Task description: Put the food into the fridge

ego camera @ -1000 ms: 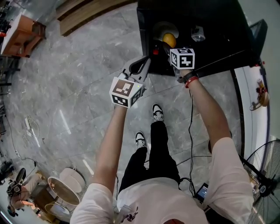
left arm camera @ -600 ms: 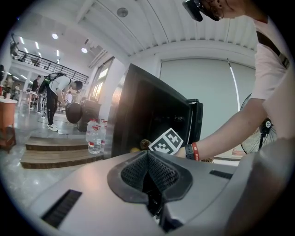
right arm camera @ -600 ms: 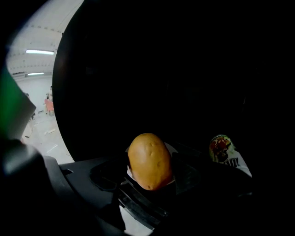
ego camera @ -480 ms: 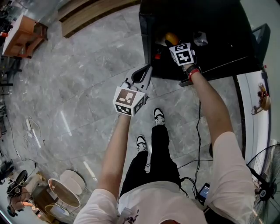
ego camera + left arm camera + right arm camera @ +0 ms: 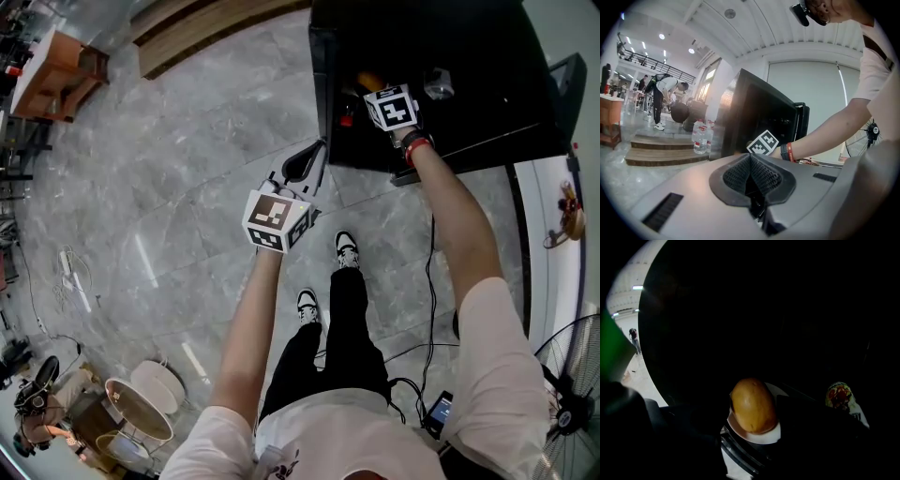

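A golden bread roll [image 5: 753, 405] lies on a small white plate [image 5: 761, 433] between the dark jaws of my right gripper [image 5: 754, 423], which is shut on the plate. In the head view that gripper [image 5: 377, 91] reaches into the black fridge [image 5: 487, 56], and only a sliver of the roll [image 5: 369, 82] shows past its marker cube. The plate sits just above a wire shelf [image 5: 738, 452]. My left gripper [image 5: 305, 165] hangs outside, left of the fridge, over the grey floor. Its ribbed pads [image 5: 740, 172] are pressed together with nothing between them.
Inside the fridge stand a red-capped bottle [image 5: 346, 116] and a jar [image 5: 839, 396] to the roll's right. The fridge door [image 5: 567, 82] stands open at the right. Water bottles [image 5: 699, 138] and wooden steps [image 5: 661, 154] lie beyond. A fan [image 5: 574, 394] stands at the lower right.
My right gripper has pushed the plate with the roll deeper into the fridge, so the roll is now mostly hidden from the head view. The left gripper has barely moved.
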`<state>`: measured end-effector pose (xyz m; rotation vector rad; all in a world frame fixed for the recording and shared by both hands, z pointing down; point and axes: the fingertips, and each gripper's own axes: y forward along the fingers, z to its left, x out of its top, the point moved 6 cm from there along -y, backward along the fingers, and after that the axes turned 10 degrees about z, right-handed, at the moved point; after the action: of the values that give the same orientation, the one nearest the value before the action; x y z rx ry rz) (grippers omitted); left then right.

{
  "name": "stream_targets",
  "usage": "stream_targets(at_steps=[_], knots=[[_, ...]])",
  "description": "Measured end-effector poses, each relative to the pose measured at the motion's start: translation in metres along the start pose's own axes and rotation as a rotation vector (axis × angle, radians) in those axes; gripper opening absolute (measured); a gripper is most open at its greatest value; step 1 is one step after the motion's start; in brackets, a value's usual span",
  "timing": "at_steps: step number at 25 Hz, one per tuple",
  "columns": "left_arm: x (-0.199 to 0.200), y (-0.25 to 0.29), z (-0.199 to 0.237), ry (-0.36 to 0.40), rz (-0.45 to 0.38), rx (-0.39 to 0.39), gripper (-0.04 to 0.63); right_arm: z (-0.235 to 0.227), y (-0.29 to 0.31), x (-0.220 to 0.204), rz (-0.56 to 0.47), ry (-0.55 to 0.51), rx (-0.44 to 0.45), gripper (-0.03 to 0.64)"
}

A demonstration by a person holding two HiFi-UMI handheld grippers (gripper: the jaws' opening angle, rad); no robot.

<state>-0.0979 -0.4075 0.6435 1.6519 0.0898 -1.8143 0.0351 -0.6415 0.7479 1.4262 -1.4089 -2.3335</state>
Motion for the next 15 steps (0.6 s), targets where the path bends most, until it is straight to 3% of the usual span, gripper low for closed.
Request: stream_targets(at_steps=[7,15], knots=[[0.005,-0.009,0.003,0.030,0.016,0.025,0.020,0.002,-0.015,0.001,-0.009,-0.005,0.006,0.319],[0.015,-0.023,-0.001,0.018,0.021,0.045,0.020,0.007,-0.052,-0.008,-0.014,0.065,0.002,0.308]])
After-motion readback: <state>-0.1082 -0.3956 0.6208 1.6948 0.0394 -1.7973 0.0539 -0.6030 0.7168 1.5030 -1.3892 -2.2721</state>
